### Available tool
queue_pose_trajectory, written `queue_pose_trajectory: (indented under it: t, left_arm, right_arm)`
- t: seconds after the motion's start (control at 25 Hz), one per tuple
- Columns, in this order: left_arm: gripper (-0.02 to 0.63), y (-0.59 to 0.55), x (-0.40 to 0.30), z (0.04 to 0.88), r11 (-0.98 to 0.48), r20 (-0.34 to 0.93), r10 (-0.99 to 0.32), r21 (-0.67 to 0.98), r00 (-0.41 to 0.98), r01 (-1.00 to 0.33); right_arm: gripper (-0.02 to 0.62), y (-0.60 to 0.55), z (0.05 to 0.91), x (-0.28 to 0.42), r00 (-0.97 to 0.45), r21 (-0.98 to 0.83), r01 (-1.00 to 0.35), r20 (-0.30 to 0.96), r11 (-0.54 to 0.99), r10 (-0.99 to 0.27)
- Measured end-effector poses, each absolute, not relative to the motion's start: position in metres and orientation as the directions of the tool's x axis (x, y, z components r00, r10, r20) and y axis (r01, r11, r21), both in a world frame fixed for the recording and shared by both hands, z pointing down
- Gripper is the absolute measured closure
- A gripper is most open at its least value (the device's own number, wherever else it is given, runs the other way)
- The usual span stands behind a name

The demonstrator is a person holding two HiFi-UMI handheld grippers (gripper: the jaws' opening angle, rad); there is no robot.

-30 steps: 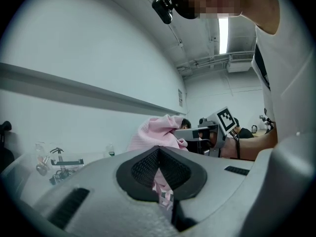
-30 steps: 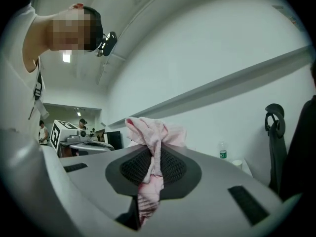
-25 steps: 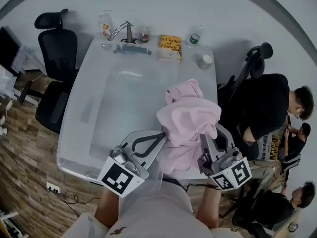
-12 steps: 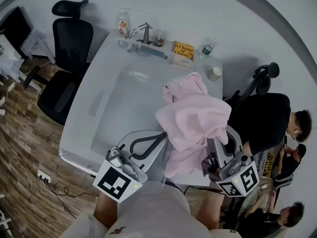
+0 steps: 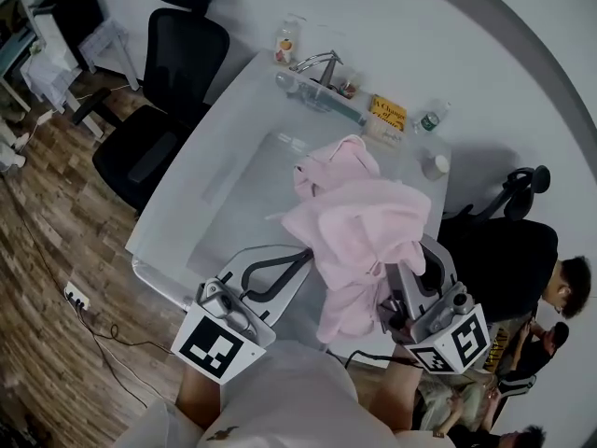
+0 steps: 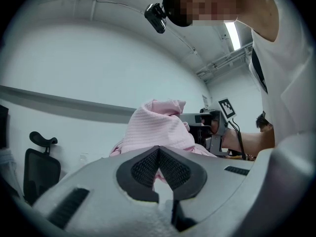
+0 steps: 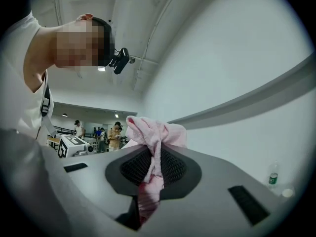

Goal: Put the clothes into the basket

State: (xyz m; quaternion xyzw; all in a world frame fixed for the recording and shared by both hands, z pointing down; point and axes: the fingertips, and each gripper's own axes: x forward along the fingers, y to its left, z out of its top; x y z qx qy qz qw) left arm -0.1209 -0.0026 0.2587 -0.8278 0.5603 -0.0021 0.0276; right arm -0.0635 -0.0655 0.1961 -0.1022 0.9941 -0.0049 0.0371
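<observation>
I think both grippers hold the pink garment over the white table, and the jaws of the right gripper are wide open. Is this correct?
Not quite. The jaws of the right gripper are shut on a fold of the pink garment, as the right gripper view shows. The rest is right: the left gripper holds it too, over the white table.

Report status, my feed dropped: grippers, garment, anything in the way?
Left gripper and right gripper both shut on pink garment, held up over the table. No basket in view. Seated person close by right gripper.
</observation>
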Motion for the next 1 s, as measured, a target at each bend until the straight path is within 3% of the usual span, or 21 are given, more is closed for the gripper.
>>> queue_pose_trajectory:
  t: [0.44, 1.0]
  left_arm:
    - [0.6, 0.033, -0.173, 0.28, -0.191, 0.01, -0.982, -0.019, 0.191, -0.981]
    - [0.6, 0.062, -0.209, 0.324, -0.053, 0.094, -0.994, 0.05, 0.058, -0.997]
  right_arm:
    - [0.552, -0.04, 0.238, -0.137, -1.0, -0.075, -0.008, -0.01, 0.997, -0.009]
    - [0.552, -0.014, 0.329, -0.192, -0.978, -0.165, 0.095, 0.169, 0.982, 0.123]
